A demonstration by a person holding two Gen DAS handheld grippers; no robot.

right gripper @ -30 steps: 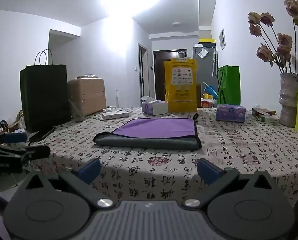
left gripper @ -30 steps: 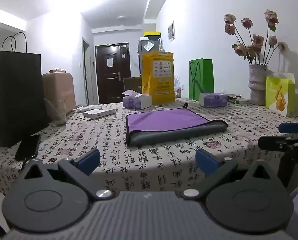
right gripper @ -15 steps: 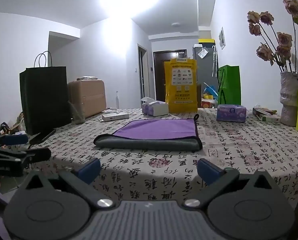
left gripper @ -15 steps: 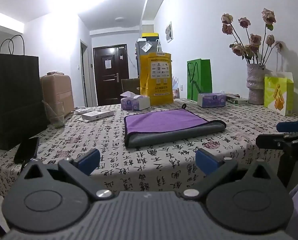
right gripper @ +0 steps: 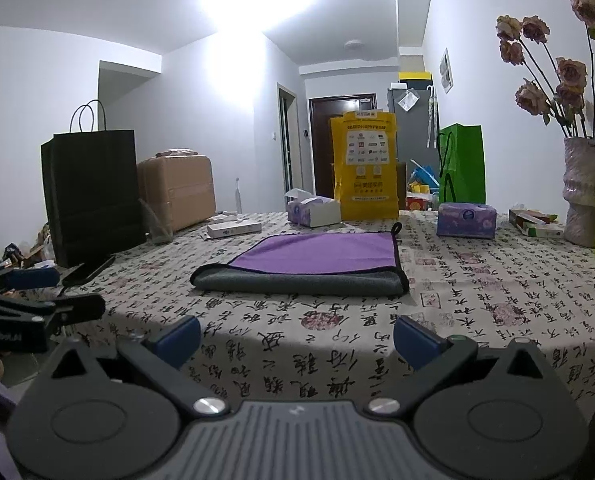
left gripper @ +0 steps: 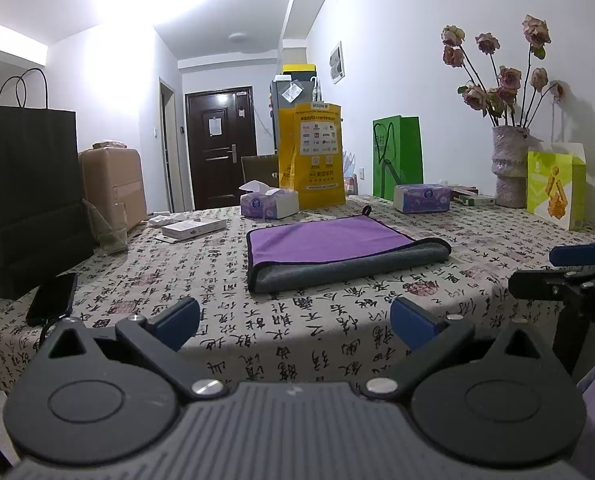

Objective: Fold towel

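A purple towel with a grey underside [left gripper: 333,246] lies folded flat on the table [left gripper: 377,312], its grey rolled edge towards me; it also shows in the right wrist view [right gripper: 309,258]. My left gripper [left gripper: 295,322] is open and empty, held off the table's near edge, well short of the towel. My right gripper [right gripper: 297,340] is open and empty too, at the near edge. Each gripper shows at the side of the other's view: the right one [left gripper: 569,272] and the left one [right gripper: 29,292].
On the table stand a black paper bag [left gripper: 25,200], a phone [left gripper: 51,298], a glass [left gripper: 107,228], a white box [left gripper: 193,228], two tissue boxes [left gripper: 269,202] [left gripper: 421,198], yellow [left gripper: 311,156] and green [left gripper: 397,156] bags, and a vase of flowers [left gripper: 509,168].
Both grippers have risen slightly and drawn back a little; the table shows lower in view. The towel has not moved.
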